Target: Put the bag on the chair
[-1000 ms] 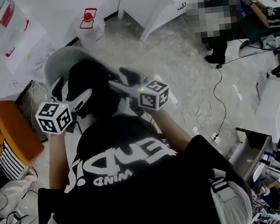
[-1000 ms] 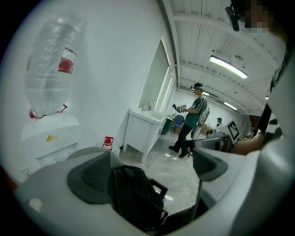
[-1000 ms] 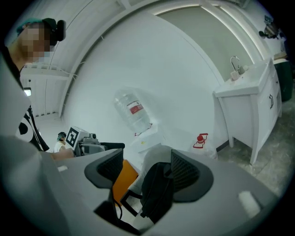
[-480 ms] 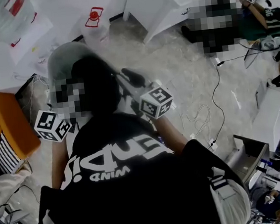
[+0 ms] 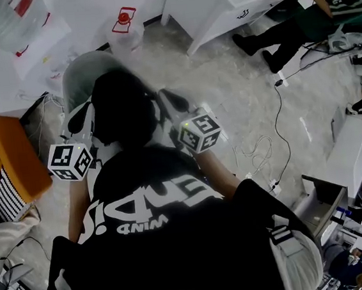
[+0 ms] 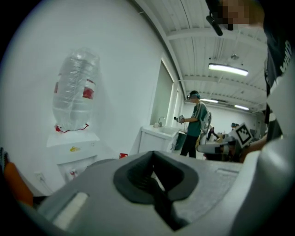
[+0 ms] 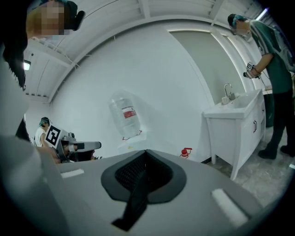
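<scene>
Gripping bag (image 5: 122, 108) at chair (image 5: 82, 73) edge: left hand-held gripper (image 5: 79, 120), right hand-held gripper (image 5: 171, 101)

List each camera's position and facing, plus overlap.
Head view: on the person's head, steeply down at bag and chair; shirt, arms, left tool, right tool show.
Left gripper view: on left tool, facing wall and bottle; its shut jaws pinch a strap.
Right gripper view: on right tool, facing same wall; strap pinched too.
Shared: bottle, in all three.
</scene>
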{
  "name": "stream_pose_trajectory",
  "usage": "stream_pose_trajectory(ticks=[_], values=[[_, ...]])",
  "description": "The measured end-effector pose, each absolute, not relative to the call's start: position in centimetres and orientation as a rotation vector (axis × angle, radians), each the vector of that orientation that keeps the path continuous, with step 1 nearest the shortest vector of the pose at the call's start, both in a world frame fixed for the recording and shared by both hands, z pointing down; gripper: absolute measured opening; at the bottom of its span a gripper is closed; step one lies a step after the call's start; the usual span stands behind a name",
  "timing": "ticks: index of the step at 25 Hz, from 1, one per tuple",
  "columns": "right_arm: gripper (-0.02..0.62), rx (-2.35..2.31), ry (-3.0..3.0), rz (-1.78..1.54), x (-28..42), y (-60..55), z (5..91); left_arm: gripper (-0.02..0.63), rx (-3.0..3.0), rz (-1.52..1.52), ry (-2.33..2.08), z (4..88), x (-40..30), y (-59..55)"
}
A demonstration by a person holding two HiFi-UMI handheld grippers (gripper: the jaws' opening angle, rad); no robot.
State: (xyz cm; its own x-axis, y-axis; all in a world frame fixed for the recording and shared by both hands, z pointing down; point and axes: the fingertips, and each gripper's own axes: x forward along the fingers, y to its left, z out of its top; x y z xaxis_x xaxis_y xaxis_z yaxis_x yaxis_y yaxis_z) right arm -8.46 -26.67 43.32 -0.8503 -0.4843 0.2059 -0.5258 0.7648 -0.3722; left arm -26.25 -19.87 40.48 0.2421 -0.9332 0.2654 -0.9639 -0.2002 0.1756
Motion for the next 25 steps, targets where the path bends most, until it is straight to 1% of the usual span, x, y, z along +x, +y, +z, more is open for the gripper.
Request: stream_pose_trajectory(ticks=[14, 25], values=[[0.0, 0.836, -2.753, 0.671, -8.2, -26.9, 46.5, 0.003, 2.144, 0.092, -1.802, 42.4, -26.5, -20.0], [0.0, 0.85, -2.729, 0.685, -8.0, -27.0, 47.0, 0.002, 2.114, 0.107, -1.784, 43.4, -26.8, -20.1]])
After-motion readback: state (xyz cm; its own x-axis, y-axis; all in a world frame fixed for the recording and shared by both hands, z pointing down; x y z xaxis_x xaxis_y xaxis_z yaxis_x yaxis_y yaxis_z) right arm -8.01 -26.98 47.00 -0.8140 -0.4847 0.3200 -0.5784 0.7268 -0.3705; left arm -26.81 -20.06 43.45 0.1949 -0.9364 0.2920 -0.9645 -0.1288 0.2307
